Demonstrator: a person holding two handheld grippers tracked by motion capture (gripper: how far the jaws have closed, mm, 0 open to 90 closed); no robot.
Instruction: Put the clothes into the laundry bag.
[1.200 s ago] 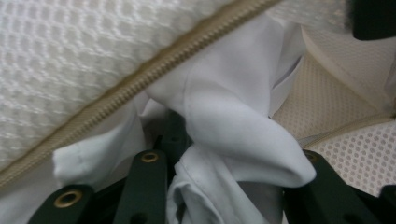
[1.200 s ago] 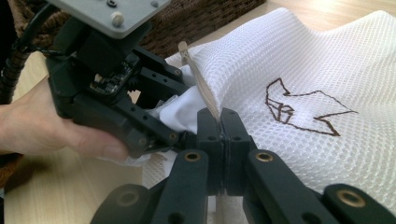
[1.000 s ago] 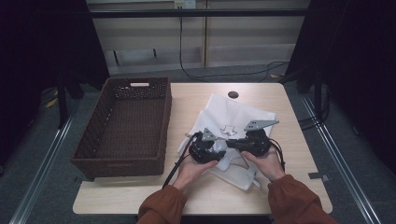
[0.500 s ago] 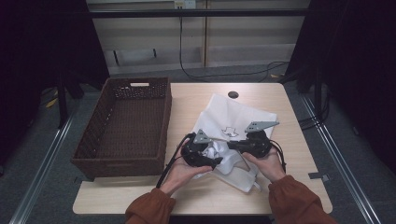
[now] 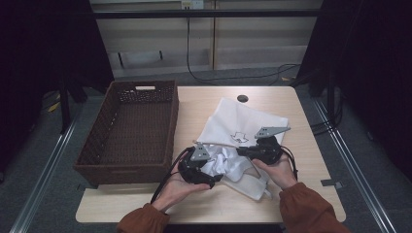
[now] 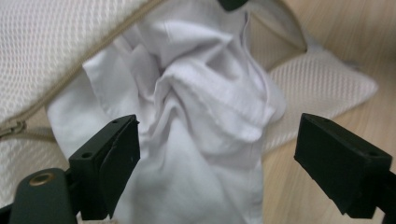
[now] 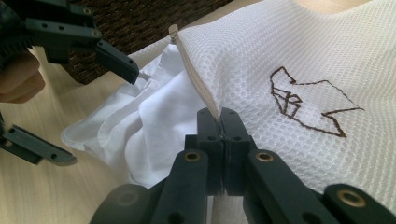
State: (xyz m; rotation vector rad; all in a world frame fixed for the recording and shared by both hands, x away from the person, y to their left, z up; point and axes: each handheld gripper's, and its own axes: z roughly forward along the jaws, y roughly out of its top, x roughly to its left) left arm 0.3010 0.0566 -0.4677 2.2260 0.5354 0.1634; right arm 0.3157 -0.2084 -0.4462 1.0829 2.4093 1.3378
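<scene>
Lying on the near right part of the desk (image 5: 301, 102) are one white mesh laundry bag (image 5: 243, 124) and one crumpled white garment (image 5: 221, 162), the garment sitting half in and half out of the bag's zippered mouth. One dark wicker basket (image 5: 131, 131) is standing along the desk's left edge, just beside the bag. Two grippers are working at the bag's opening.

The right gripper (image 7: 219, 122) is pinching the bag's zipper edge, its jaws pressed tight together with the mesh hem between them. The left gripper (image 6: 215, 156) is hovering over the garment with its jaws spread wide; they have just been opening, and the cloth is lying below and between them without being pressed by either pad.

From the right gripper view, a brown line drawing (image 7: 306, 100) stitched on the bag is showing clearly, and so is the left gripper's open pair of jaws beside the garment; from above the drawing is appearing as a tiny dark mark. From the left gripper view, the beige zipper tape (image 6: 60, 88) and the garment's folded hem are showing up close.

From the high view, both grippers' fingertips are sitting partly behind their grey plates, and the person's hands (image 5: 177, 187) are covering the handles. How much of the garment is lying inside the bag cannot be told.
</scene>
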